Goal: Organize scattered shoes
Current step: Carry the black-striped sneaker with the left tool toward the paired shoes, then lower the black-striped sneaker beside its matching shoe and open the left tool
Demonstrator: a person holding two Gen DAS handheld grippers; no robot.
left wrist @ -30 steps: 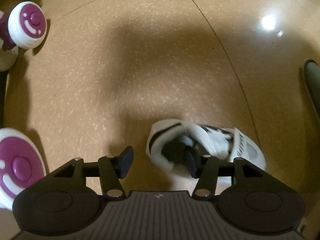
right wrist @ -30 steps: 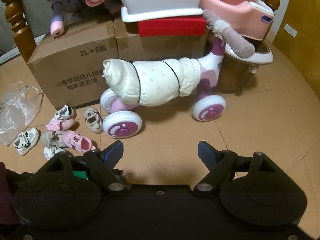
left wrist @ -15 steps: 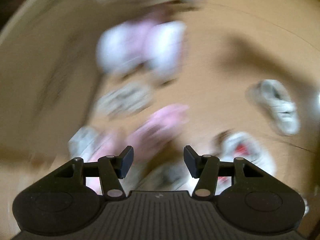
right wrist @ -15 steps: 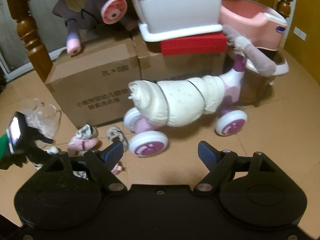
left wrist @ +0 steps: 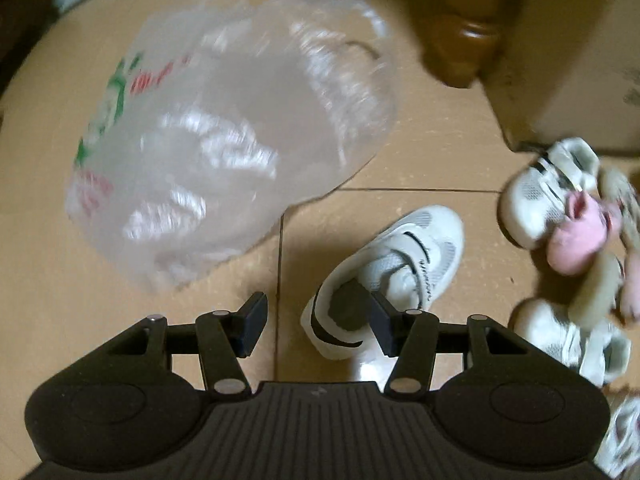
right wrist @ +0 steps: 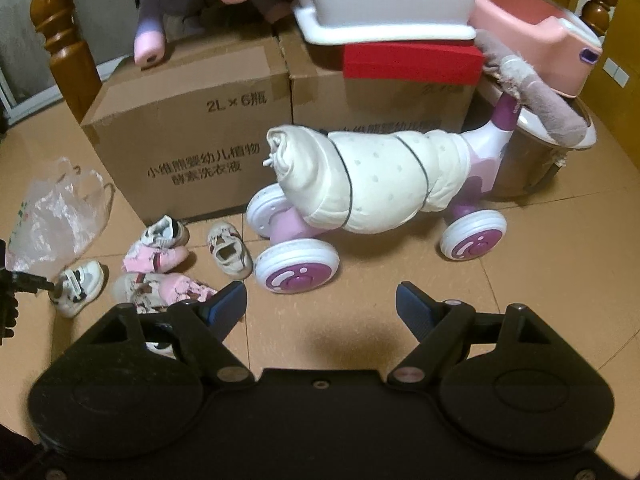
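While the left gripper [left wrist: 318,316] is hanging open over a sneaker [left wrist: 400,264], the right gripper [right wrist: 320,304] is hovering open over the floor [right wrist: 540,280].
In the left wrist view, a plastic bag [left wrist: 224,132] is lying at the left. Next to it the white sneaker is sitting on the tiles, with the picture-right finger [left wrist: 380,320] dipping into its opening and the other finger standing clear, so nothing is being squeezed. A blurred pile of shoes [left wrist: 568,232] is crowding the right edge. In the right wrist view, that pile is lying left of centre in front of a box [right wrist: 192,140], a ride-on toy [right wrist: 380,188] is standing further right, and the right jaws are holding nothing.
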